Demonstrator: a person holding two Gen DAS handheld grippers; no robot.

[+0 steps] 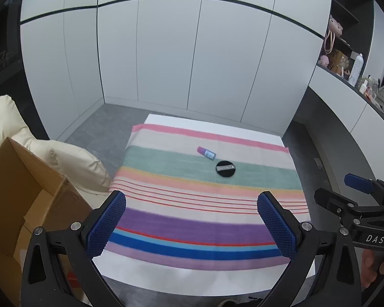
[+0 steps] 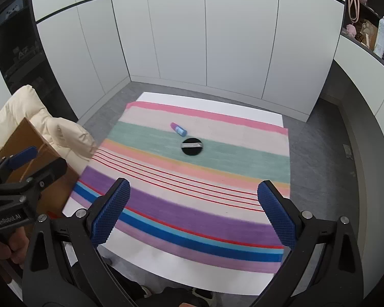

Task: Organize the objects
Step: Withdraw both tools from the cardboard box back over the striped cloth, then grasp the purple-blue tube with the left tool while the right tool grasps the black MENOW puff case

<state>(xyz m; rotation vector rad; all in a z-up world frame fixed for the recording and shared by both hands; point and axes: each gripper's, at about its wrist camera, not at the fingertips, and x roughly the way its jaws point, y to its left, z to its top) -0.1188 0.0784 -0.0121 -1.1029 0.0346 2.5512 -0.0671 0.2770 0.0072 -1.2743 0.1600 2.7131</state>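
Objects to sort here are just 2 things, both sitting out in the middle of a striped cloth (image 1: 192, 220) on a white table (image 1: 181, 278). Nearest the cameras, the left gripper (image 1: 192, 223) hangs over the cloth's near edge with its blue pads (image 1: 106, 226) spread wide and nothing between them, and the right gripper (image 2: 194, 211) is the same deal, wide apart and empty. A hand (image 2: 11, 249) grips the left tool's handle in the right wrist view. Off to the left there's an open cardboard box (image 1: 25, 192) with a cream puffy jacket (image 1: 71, 163) just behind it. Further out on the green stripe lies a black round compact (image 1: 225, 168), and just beyond it, close but not touching, a small pink-and-blue tube (image 1: 206, 152) lying on its side. White cabinet doors (image 1: 166, 58) at the back.
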